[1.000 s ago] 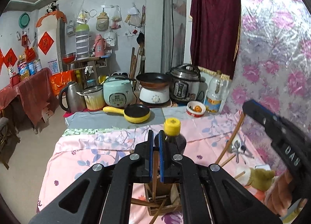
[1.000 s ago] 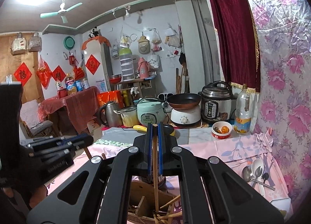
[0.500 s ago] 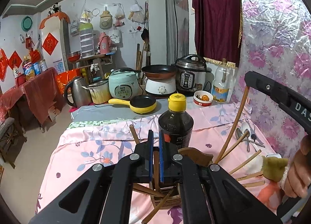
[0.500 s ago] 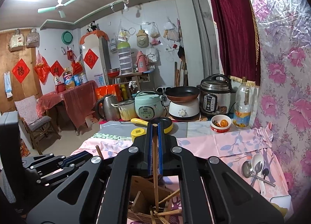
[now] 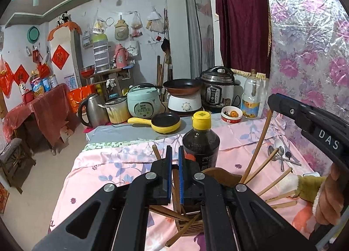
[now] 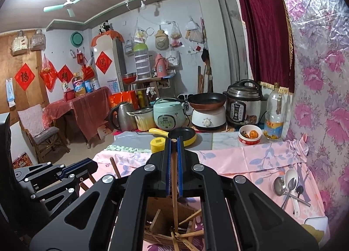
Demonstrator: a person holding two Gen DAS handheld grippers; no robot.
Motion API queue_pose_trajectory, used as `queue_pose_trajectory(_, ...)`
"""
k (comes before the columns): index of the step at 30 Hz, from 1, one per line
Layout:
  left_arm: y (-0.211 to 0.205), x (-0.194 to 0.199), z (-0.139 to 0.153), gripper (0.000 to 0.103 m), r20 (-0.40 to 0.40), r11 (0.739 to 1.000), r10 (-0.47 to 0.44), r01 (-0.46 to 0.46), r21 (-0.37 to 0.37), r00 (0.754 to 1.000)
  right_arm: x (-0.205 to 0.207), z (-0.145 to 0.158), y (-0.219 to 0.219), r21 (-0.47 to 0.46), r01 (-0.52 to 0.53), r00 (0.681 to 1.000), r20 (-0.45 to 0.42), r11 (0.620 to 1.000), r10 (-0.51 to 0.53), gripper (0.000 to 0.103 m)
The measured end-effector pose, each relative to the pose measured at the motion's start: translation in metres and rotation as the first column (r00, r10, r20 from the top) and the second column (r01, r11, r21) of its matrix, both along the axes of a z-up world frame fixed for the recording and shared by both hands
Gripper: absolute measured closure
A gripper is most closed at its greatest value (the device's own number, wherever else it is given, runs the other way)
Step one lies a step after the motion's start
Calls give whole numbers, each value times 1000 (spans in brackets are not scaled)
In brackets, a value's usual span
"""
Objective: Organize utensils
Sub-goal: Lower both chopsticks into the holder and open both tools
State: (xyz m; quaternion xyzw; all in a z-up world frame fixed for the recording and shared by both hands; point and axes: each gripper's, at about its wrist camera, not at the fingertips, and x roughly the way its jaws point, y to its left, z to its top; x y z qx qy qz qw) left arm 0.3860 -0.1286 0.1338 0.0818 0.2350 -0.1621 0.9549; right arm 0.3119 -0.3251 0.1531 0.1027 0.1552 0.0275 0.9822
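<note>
Left wrist view: the left hand-held gripper [image 5: 173,159] is hovering over a wooden utensil holder [image 5: 192,220] on the pink-clothed bench [image 5: 104,170]; its jaws are standing narrow, and I cannot tell whether they are pinching the chopstick [image 5: 176,187] showing between them. A dark sauce bottle [image 5: 201,142] is standing just behind. Spoons [image 5: 279,152] are lying at the right.

Right wrist view: the right hand-held gripper [image 6: 172,152] is clamping an upright wooden chopstick [image 6: 174,190], whose lower end is reaching into the holder [image 6: 168,227] among other tilted chopsticks [image 6: 189,216]. The left hand-held gripper [image 6: 80,167] is showing at the left.
</note>
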Motion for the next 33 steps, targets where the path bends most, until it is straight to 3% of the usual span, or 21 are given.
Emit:
queue_pose_trajectory(10,-1,6,-2,97,-17,1000,-5,5,-6,1000,2,0,-4,4,4,1000,0,1000,-4,97)
queue_pose_trajectory(16,-7,15,23,97,2,1000,-26,26,-15,1000,13,20,-9,1,-1,1000,23,1000,1,97)
queue_pose_trajectory(22,-9,28,45,97,-15,994,-55,54,-95,998,18,29,-8,29,-19,999,34,999,18,97)
queue_pose_trajectory(27,-3,34,25,97,-58,989,-62,54,-135,996,18,8,-6,19,-22,1000,-7,1000,22,97)
queue_pose_trajectory(33,-1,44,-13,97,-141,996,-31,19,-86,990,21,-12,-10,12,-17,997,-71,1000,18,97)
